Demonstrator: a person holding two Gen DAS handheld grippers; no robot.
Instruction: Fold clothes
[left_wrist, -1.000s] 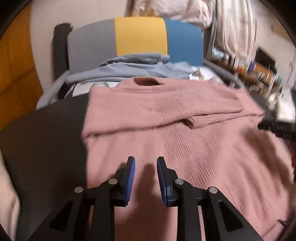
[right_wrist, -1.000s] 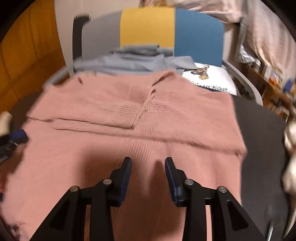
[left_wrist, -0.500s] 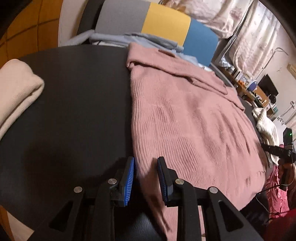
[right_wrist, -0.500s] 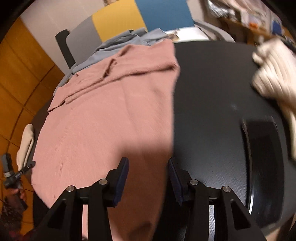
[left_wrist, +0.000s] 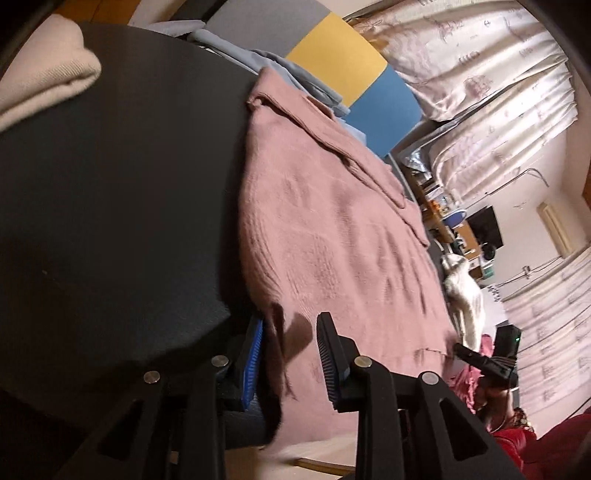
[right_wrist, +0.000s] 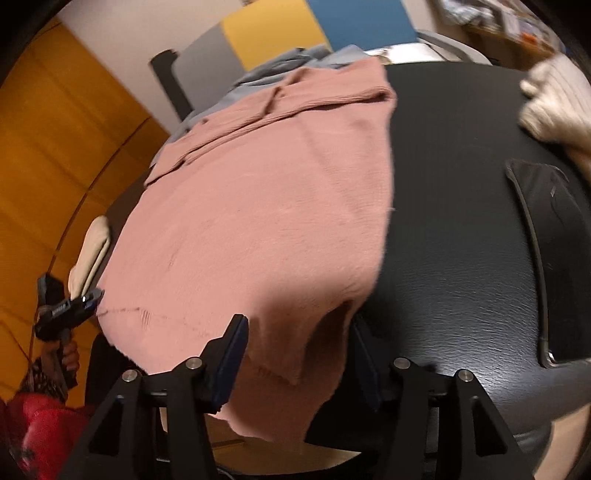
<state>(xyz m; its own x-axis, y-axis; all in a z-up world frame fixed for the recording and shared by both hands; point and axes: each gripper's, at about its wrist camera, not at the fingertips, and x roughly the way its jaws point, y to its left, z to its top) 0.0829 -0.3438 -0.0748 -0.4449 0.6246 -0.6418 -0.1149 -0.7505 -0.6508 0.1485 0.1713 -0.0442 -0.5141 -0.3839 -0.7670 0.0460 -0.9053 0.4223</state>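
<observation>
Both grippers sit at the near hem corners of the pink sweater, which lies flat on the black table with its hem hanging off the near edge.

Left gripper: jaws opening, hem corner between them, pads not pinching as far as I can see. Right gripper: same, jaws opening around the other corner, cloth loose in the gap.

Risks:
- Knit is limp. A shallow bite likely catches one layer only and the back layer stays put.
- The overhang could drag the sweater off the table if one corner slips.
- Uneven lift would skew the fold.

Further back, the sleeves look already folded in near the collar; a fast pull could flip them open. The beige knit and the black pouch lie clear of the sweater.
</observation>
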